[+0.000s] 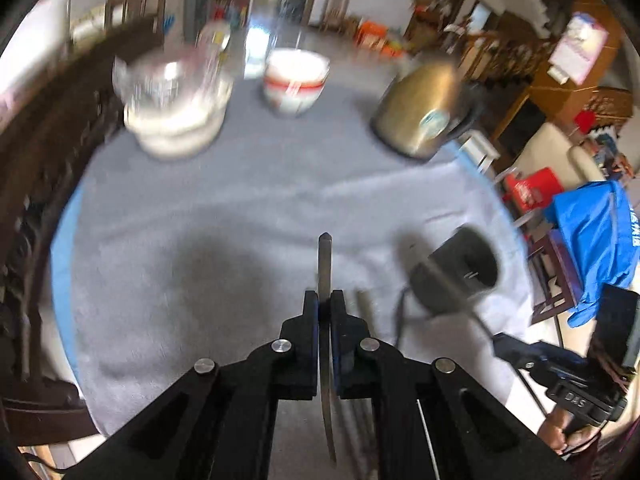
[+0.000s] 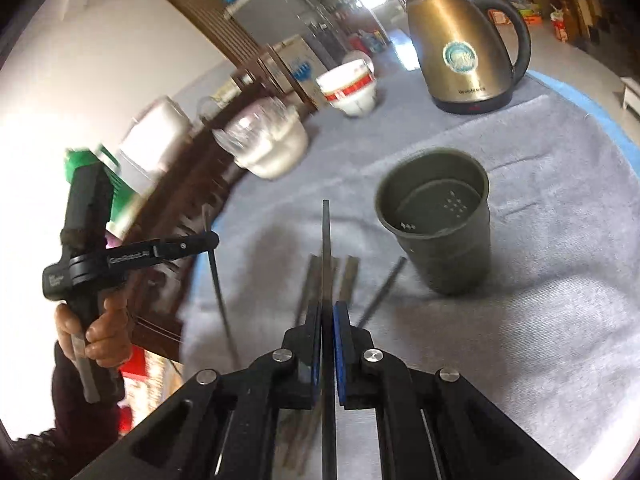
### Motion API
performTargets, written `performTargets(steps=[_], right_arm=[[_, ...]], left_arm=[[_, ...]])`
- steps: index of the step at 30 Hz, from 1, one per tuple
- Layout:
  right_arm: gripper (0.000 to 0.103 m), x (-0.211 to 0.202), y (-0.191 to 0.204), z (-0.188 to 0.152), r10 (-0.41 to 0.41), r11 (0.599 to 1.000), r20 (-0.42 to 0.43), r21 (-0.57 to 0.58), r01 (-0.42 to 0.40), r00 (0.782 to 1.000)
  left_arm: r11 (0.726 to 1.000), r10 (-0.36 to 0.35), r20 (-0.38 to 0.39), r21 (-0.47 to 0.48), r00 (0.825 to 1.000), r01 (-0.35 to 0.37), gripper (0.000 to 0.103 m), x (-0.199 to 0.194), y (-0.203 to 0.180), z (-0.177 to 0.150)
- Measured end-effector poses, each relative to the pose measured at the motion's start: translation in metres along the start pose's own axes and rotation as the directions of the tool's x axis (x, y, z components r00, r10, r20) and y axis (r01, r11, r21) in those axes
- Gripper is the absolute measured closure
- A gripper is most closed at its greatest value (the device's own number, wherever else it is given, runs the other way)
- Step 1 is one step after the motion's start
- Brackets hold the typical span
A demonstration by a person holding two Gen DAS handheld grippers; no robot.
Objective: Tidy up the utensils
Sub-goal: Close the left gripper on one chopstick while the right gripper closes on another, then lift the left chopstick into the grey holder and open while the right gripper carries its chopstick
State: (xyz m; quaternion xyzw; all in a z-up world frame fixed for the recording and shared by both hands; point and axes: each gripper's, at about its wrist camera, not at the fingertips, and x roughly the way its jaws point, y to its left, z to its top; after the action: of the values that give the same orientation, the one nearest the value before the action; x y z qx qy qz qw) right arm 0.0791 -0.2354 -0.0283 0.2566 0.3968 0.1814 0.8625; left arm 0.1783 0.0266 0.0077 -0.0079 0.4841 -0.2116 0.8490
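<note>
My left gripper (image 1: 325,300) is shut on a thin metal utensil (image 1: 325,264), held edge-on above the grey cloth; it also shows in the right wrist view (image 2: 208,238), raised at the left with its utensil (image 2: 219,296) hanging down. My right gripper (image 2: 327,308) is shut on another flat metal utensil (image 2: 326,240) that points forward. A dark green utensil cup (image 2: 440,232) stands upright right of it, empty inside; it also shows in the left wrist view (image 1: 460,272). Several loose utensils (image 2: 348,276) lie on the cloth under my right gripper.
A brass electric kettle (image 2: 460,40) stands at the back right. A red-banded white bowl (image 2: 352,88) and stacked bowls with a glass one on top (image 2: 268,144) stand at the back. A dark wooden chair back (image 2: 188,216) runs along the table's left edge.
</note>
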Motion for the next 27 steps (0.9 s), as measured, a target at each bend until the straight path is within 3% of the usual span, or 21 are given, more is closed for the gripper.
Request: performTargets(steps=[5,10,13,20,27], right_arm=[[0.096,-0.039,0.007,0.007,0.131,0.991,0.161,0.016,-0.135,0.978],[0.096,-0.077,0.011,0.017,0.213,0.974,0.333,0.007,-0.228,0.919],[0.096,-0.091,0.006,0.019,0.232,0.966,0.380,0.014,-0.257,0.895],[0.096,-0.107,-0.018,0.009,0.221,0.961,0.407,0.064,-0.269,0.886],[0.096,-0.122,-0.049,0.002,0.174,0.962,0.407,0.124,-0.243,0.897]], left_arm=[[0.998,-0.035,0.126,0.055,0.991,0.028,0.097,-0.059,-0.034,0.008],[0.994,-0.066,0.224,0.094,0.972,0.046,0.097,-0.093,-0.062,0.022],[0.993,-0.079,0.284,0.103,0.956,0.051,0.097,-0.105,-0.080,0.035],[0.995,-0.076,0.405,0.096,0.911,0.041,0.097,-0.106,-0.123,0.071],[0.997,-0.030,0.442,0.083,0.896,-0.007,0.097,-0.052,-0.156,0.086]])
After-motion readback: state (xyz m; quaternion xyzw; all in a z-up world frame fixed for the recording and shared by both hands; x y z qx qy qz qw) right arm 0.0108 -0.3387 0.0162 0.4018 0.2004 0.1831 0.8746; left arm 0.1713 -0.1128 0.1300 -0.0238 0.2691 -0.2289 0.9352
